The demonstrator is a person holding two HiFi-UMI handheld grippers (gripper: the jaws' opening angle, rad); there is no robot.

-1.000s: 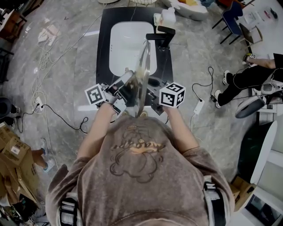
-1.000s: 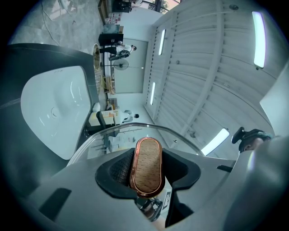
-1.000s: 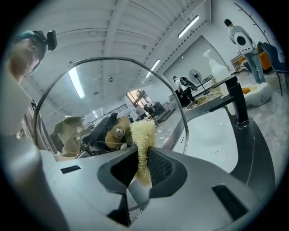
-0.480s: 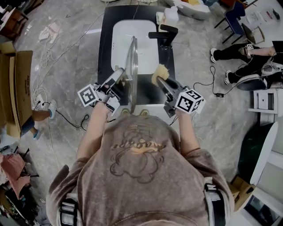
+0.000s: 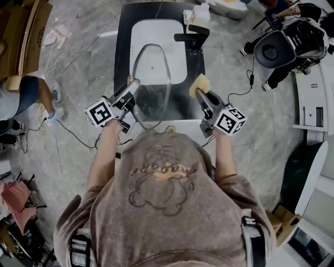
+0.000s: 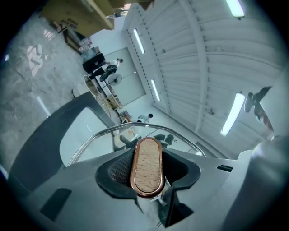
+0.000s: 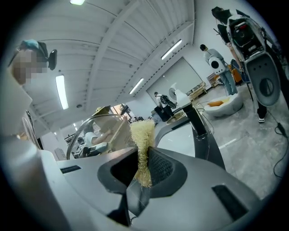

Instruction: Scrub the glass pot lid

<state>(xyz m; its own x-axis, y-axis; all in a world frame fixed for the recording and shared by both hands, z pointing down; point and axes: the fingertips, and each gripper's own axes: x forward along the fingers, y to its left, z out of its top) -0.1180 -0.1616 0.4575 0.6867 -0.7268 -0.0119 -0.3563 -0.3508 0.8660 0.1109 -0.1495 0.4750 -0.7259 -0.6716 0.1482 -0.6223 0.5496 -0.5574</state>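
Got the left gripper (image 5: 130,87) clamped on the wood-topped knob (image 6: 146,167) of the glass pot lid (image 5: 152,83), jaws part-closed round it, holding the lid up on a tilt over the near edge of the white sink (image 5: 156,36). Got the right gripper (image 5: 202,97) pinching a yellow loofah scrubber (image 5: 200,83) tight, parked just off the lid's right rim, near the right edge of the black counter (image 5: 122,47). Not on the glass yet, by the look of it.

Best bet for the scrub: bring the loofah in flat against the glass rather than edge-on, press lightly, work in circles from the knob out to the rim. Keep that knob grip steady, or risk the lid swinging round under a one-sided push. Keep drips over the basin.

Watch the black tap (image 5: 191,36) at the sink's far right, plus the white bottle (image 5: 201,14) at the counter's far right corner. No need to worry about the office chair (image 5: 274,49) or the cardboard box (image 5: 31,31) on the floor, both well apart.
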